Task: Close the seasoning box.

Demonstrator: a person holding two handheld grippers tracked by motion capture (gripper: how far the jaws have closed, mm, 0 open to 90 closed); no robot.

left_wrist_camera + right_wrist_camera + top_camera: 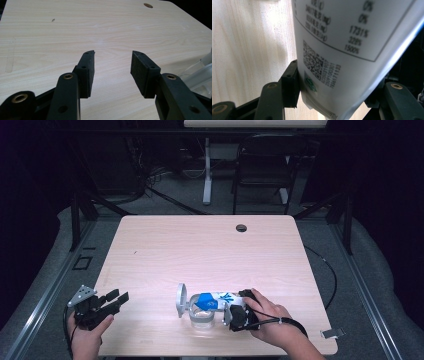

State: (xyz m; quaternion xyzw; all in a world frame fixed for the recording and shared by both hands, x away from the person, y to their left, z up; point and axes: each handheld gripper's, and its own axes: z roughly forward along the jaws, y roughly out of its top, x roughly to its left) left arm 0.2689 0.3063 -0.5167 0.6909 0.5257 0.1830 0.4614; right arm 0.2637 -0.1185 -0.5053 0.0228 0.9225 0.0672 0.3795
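Here, at the lower left of the high view, the left gripper (116, 301) sits at the near left corner of the table (210, 250), held in the person's left hand (86, 340). Its jaws stand apart with nothing between them; in the left gripper view the two pads (88, 75) frame bare wood only.

Toward the lower centre of the high view, a clear glass jar (201, 316) stands on the table, with its round lid (181, 299) swung up at its left side. A white packet with blue print (216, 301) lies tilted above the jar, its left end at the jar's mouth.

At the lower right of centre, the right gripper (239, 312), held in the right hand (270, 320), is clamped on the packet's right end. In the right gripper view the packet (342, 50) fills the gap between the jaws, its printed table and code square facing the camera, and the left pad (292, 82) presses on its edge.
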